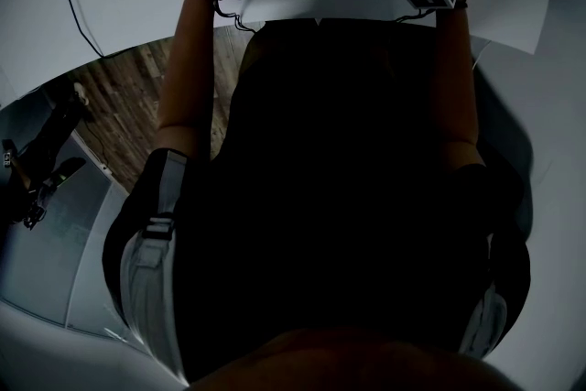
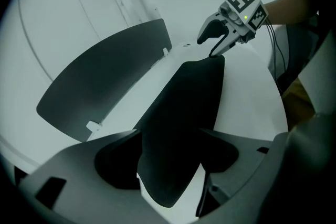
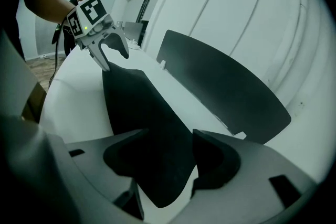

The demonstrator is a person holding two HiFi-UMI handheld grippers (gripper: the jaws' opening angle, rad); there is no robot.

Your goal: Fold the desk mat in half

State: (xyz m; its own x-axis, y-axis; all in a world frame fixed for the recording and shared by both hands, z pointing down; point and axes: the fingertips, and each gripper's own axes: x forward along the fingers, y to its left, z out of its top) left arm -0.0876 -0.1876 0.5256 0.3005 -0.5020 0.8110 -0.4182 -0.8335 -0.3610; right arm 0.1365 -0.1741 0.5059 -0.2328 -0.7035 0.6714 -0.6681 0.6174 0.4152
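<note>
Left gripper view has the black desk mat [image 2: 184,113] running up from between the jaws of the left gripper [image 2: 170,136] straight out to the right gripper [image 2: 207,49] ahead of them, so one edge of the mat is strung between the two tools and raised off the white tabletop [image 2: 247,92]. Each gripper's own view shows the dark sheet filling the gap between its jaws, with both jaws pressed on it; I'd call both clamped on the mat's edge near its corners. From above, the mat is hard to separate from the person's dark clothing, so how much of it hangs free or lies on the tabletop I can't say. To the left of the left jaws and beyond them stands a dark curved panel [image 2: 105,81] on small white feet, apart from the mat. As I read it, the fold is mid-carry: the lifted edge has yet to be laid on the opposite one. Doing it well looks to me like a matter of moving the two grippers level and together, so the span between the jaws stays taut, setting the corners square over their partners before either pair of jaws lets go, and staying clear of that panel beyond the jaws.
</note>
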